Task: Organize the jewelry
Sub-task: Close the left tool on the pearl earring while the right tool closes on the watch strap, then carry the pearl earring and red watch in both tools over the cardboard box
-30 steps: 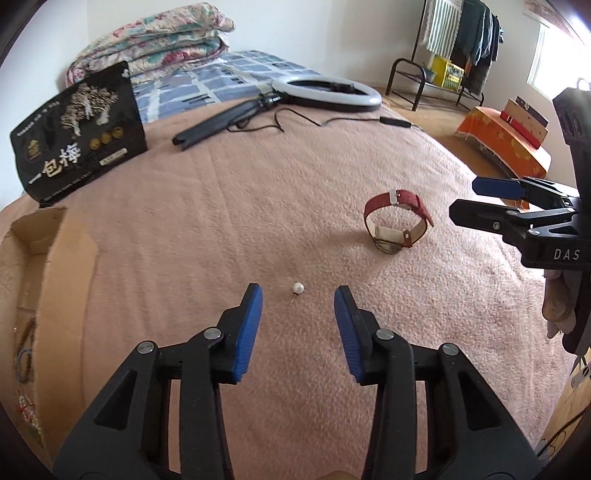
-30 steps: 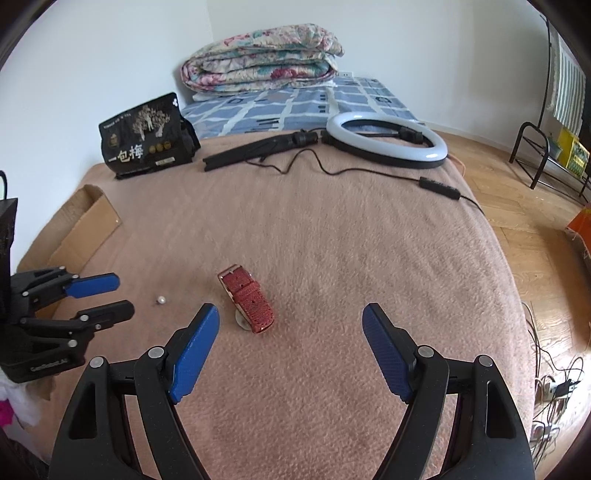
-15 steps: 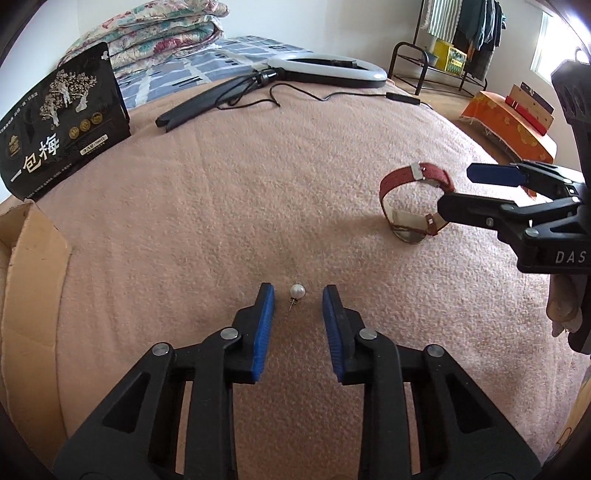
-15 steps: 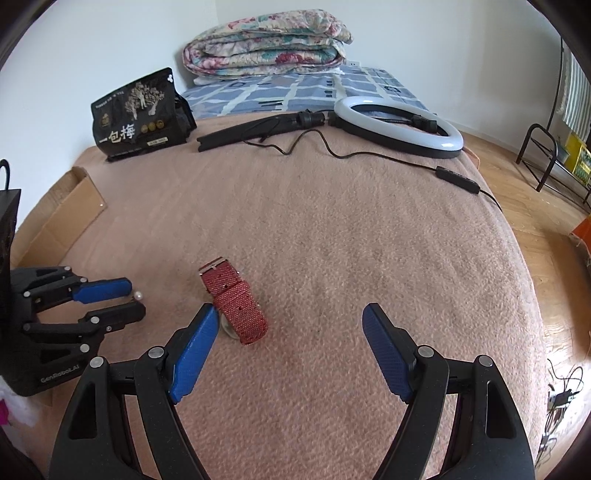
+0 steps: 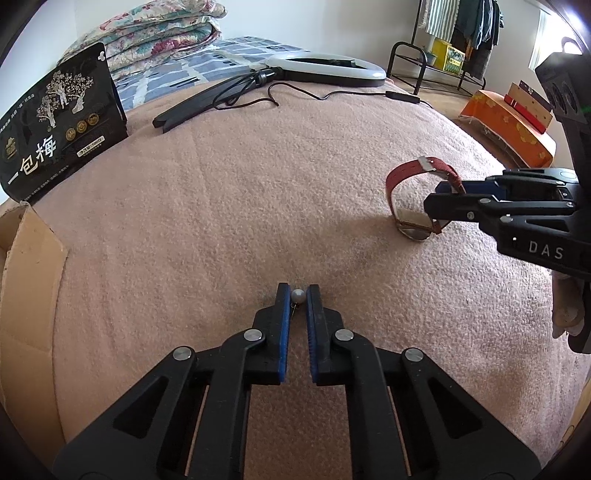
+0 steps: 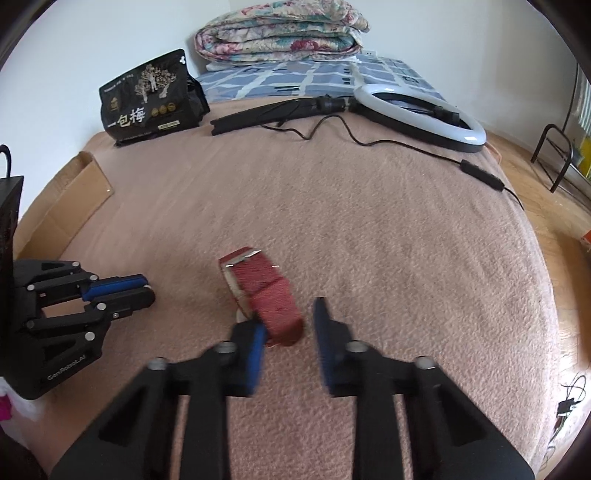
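A: Where are we?
B: Early. The left gripper (image 5: pixel 298 295), bottom centre, is clamped on the pearl earring (image 5: pixel 297 295) on the blanket (image 5: pixel 258 206).
A: And the right gripper (image 6: pixel 288 328)?
B: Its jaws are closing around the red watch (image 6: pixel 269 295), lower centre. Neither piece is in the cardboard box (image 5: pixel 26 273) yet.

Count: 1 pearl earring (image 5: pixel 297 295), 1 red watch (image 6: pixel 269 299), 1 ring light (image 6: pixel 424 114), 1 black pouch (image 6: pixel 147 99), 1 cardboard box (image 5: pixel 26 280), 1 folded quilt (image 6: pixel 280 31).
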Demonstrator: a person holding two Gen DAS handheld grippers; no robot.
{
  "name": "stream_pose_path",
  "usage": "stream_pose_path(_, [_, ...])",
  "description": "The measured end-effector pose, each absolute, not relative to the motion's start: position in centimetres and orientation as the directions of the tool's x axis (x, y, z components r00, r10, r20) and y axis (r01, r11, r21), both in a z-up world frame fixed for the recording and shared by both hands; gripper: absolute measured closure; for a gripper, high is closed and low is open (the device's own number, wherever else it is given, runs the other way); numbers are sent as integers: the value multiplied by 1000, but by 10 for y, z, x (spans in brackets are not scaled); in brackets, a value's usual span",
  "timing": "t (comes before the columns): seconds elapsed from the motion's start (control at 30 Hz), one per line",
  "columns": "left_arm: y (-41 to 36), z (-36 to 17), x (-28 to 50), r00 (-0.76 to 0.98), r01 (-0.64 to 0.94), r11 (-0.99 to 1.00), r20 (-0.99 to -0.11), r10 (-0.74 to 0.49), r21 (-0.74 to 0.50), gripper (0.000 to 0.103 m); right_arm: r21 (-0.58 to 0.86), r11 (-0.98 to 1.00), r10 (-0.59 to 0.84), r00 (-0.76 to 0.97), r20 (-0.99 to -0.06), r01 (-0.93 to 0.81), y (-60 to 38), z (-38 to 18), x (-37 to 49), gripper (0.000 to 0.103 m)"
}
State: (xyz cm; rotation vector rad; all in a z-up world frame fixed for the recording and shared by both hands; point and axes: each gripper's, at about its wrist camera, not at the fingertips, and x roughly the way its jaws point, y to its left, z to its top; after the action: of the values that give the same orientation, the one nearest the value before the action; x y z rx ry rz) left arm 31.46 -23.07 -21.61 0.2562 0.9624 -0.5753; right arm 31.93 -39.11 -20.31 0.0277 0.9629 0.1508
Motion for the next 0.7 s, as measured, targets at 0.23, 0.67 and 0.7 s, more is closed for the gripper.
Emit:
stream_pose_path(0.23, [-222,-207,312,449,552,833,-823,-346,-49,97,110,989,147,587,-796,-99,-395,-196,312,88])
stream_pose_path(0.67, [-199,-167,295,496,540,840,-788,-365,-50,97,128,986,166,617,-769,-105,-384,-166,297,89])
stream_pose_path(0.7, [-197,-163,293,500,539,841,-785,-366,-48,97,128,986,169,618,-768,-110,-382,-163,296,89])
